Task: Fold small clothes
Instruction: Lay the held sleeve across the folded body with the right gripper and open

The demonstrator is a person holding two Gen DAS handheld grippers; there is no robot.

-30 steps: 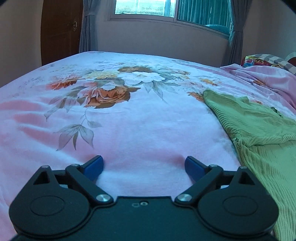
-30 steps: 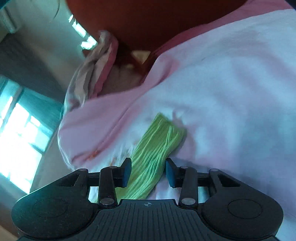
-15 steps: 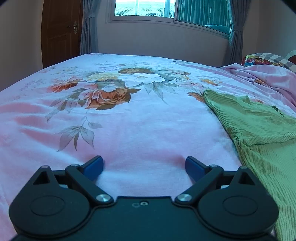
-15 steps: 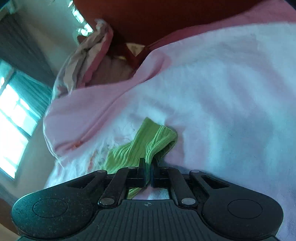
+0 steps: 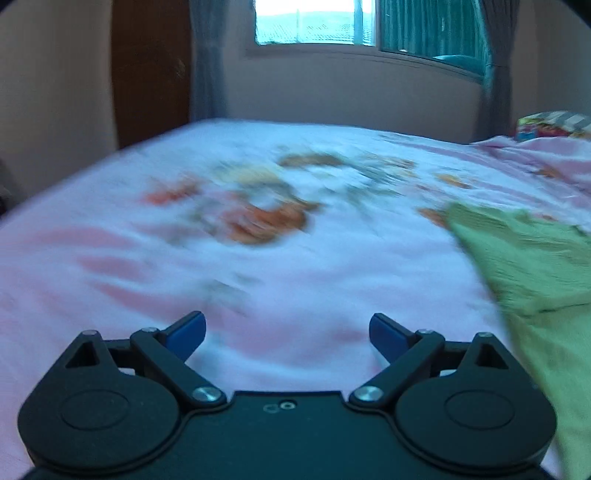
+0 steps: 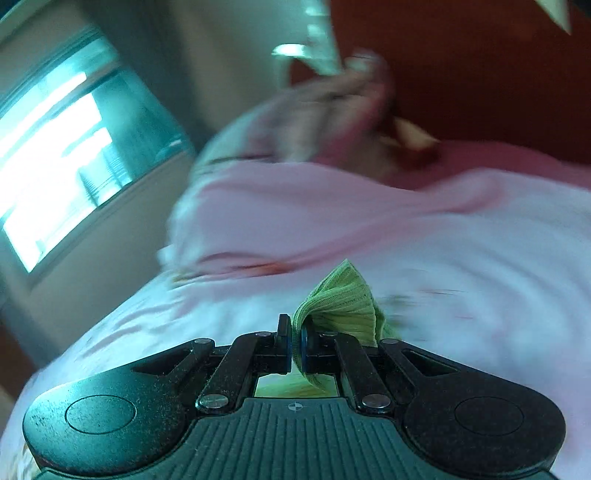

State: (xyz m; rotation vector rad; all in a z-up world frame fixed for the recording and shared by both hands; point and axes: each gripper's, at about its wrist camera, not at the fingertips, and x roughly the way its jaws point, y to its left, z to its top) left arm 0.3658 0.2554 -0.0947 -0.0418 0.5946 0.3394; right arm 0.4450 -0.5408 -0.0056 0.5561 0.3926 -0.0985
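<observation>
The right gripper (image 6: 294,341) is clamped on a bunched edge of the green ribbed garment (image 6: 341,306) at lower centre of the frame. The left gripper (image 5: 287,332) stands wide open over the floral bedsheet (image 5: 258,258), apparently holding nothing; the garment lies at right.

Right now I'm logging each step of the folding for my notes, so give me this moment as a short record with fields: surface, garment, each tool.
surface: bed with pink floral sheet
garment: green ribbed garment, lying at the right of the left wrist view
left tool: open, nothing between its blue pads, over bare sheet
right tool: shut on a bunched edge of the green ribbed garment
backdrop: window, curtains
image quality: both views blurred
</observation>
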